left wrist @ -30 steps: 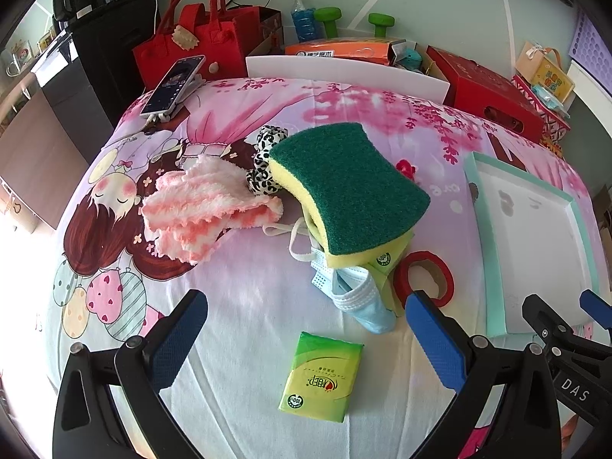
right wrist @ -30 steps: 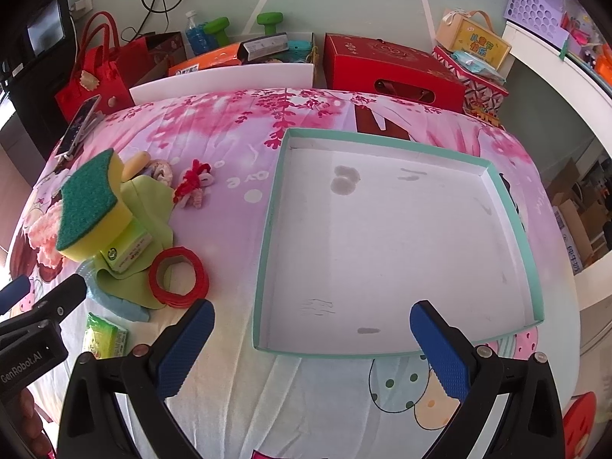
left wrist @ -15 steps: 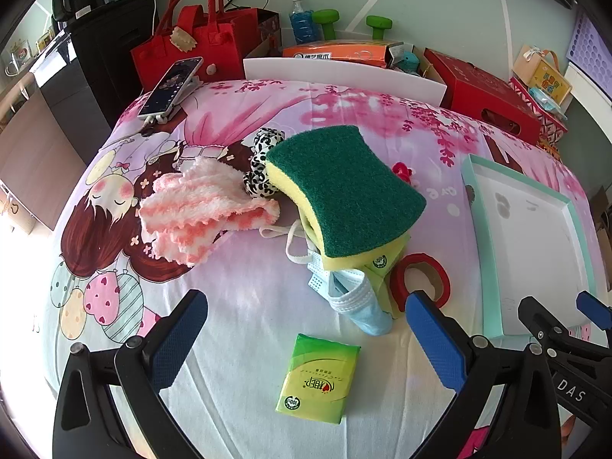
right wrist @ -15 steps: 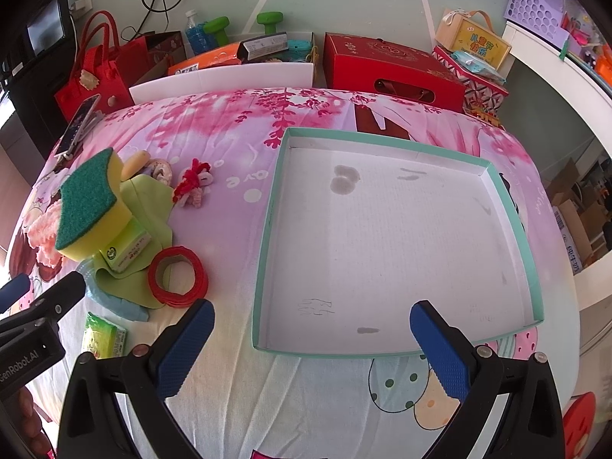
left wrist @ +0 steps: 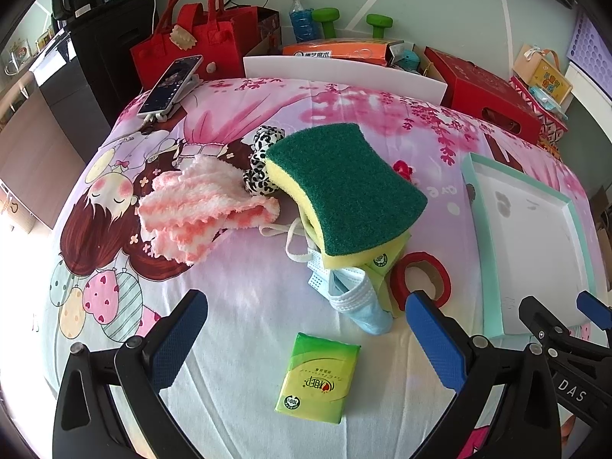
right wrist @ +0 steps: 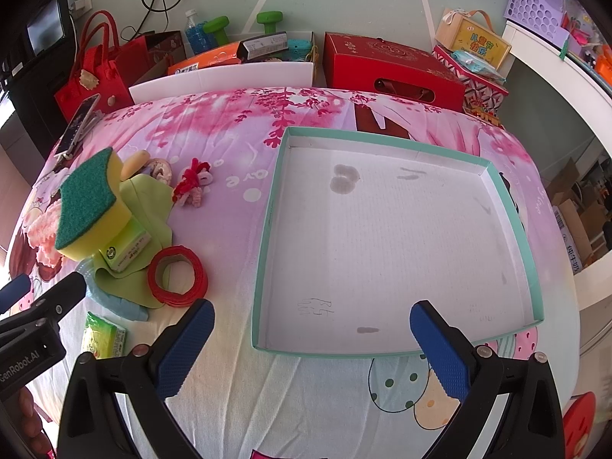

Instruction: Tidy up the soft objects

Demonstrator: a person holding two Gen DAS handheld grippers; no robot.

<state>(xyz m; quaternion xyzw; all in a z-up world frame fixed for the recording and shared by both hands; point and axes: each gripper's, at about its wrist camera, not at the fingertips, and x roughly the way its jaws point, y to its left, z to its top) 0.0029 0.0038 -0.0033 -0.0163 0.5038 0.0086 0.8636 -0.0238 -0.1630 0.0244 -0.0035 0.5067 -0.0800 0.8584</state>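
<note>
A green-topped yellow sponge point(left wrist: 344, 187) point(right wrist: 90, 206) rests on a pile with a blue face mask point(left wrist: 355, 298), a green cloth point(right wrist: 147, 206) and a small green box point(right wrist: 124, 248). A pink fluffy cloth point(left wrist: 199, 210) and a leopard scrunchie point(left wrist: 264, 157) lie to its left. A green tissue pack point(left wrist: 317, 376) point(right wrist: 101, 334) lies nearest me, between the open left gripper's point(left wrist: 306, 338) fingers and a little below them. The right gripper point(right wrist: 311, 340) is open over the near edge of the teal-rimmed white tray point(right wrist: 267, 229) point(left wrist: 478, 229), which is empty.
A red tape ring point(left wrist: 420, 279) point(right wrist: 178, 275) lies beside the pile, a red yarn hair tie point(right wrist: 193, 183) further back. A phone point(left wrist: 170, 86), red bags point(left wrist: 199, 46), boxes point(right wrist: 390, 69) and dumbbells point(right wrist: 269, 19) line the far edge of the pink cartoon sheet point(left wrist: 248, 306).
The left gripper has shifted slightly left and back, so the pile and tissue pack sit a little further right in its view. The right gripper has barely moved.
</note>
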